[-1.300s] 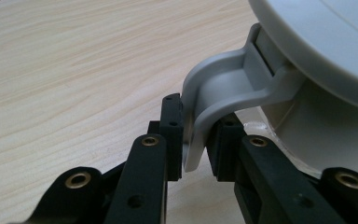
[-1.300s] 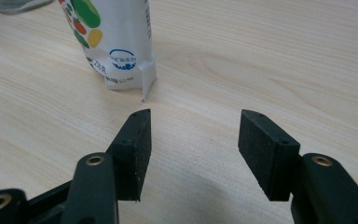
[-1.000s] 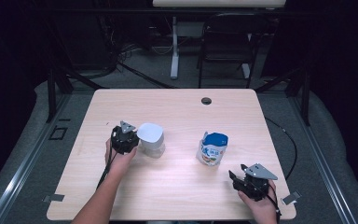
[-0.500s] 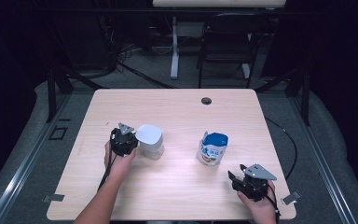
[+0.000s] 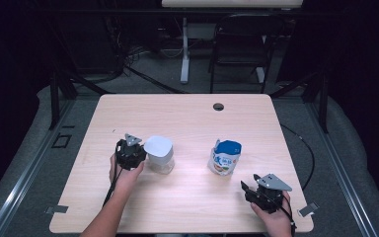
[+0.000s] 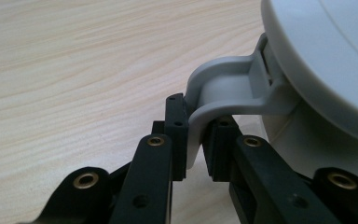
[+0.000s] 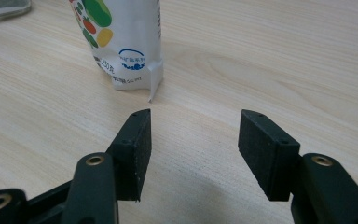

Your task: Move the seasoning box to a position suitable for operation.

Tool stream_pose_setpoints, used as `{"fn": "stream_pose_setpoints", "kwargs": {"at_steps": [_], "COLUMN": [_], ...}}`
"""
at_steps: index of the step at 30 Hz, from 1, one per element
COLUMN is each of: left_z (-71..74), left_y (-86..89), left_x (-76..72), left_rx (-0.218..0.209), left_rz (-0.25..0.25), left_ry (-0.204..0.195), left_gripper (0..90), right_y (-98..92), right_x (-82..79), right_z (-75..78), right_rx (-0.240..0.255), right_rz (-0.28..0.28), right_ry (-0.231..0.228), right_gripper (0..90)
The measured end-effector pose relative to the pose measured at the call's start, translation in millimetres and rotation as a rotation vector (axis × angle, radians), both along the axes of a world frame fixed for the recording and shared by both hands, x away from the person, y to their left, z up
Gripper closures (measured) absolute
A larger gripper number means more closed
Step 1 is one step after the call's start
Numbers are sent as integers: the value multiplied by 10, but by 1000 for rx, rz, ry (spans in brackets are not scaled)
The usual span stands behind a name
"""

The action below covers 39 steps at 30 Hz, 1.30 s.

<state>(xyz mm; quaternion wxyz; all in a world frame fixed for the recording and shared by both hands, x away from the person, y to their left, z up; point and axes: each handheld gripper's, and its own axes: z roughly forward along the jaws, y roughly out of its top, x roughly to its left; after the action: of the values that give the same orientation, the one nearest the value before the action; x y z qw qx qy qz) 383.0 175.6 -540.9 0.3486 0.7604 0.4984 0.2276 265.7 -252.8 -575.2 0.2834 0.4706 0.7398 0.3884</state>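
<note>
High view: the left tongs (image 5: 137, 154) meet a lidded white container (image 5: 160, 154) on the bench (image 5: 187, 118).

Left gripper view: they clamp its latch tab (image 6: 223, 93); tugging could tip it.

Right gripper view: right tongs (image 7: 193, 149) gape, empty, near a pouch (image 7: 121, 37).

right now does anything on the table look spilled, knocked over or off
Nothing stands out. The lidded container and the snack pouch both stand upright on the table, with no spill. The left tongs grip the container's lid clasp; the right tongs are open.
</note>
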Motion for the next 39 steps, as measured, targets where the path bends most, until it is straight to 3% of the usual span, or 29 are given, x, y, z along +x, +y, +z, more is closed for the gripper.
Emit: {"fn": "stream_pose_setpoints", "kwargs": {"at_steps": [8, 17, 22, 28, 39], "left_z": [64, 109, 66, 36, -28], "left_y": [-25, -124, -176, -240, -291], "left_x": [-146, -346, -463, -572, -716], "left_rx": [-49, -28, -38, -13, -16], "left_rz": [-5, -51, -69, -88, -111], "left_ry": [-1, -17, -7, -11, -7], "left_gripper": [816, 815, 815, 814, 814], "right_y": [12, 52, 86, 132, 171], "right_x": [-5, -31, -46, -60, -101], "right_z": [4, 27, 34, 31, 46], "right_rx": [-2, -5, -6, -12, -12], "right_rz": [3, 12, 22, 37, 49], "right_ry": [-4, -15, -16, -16, -25], "right_gripper": [442, 442, 442, 443, 442]}}
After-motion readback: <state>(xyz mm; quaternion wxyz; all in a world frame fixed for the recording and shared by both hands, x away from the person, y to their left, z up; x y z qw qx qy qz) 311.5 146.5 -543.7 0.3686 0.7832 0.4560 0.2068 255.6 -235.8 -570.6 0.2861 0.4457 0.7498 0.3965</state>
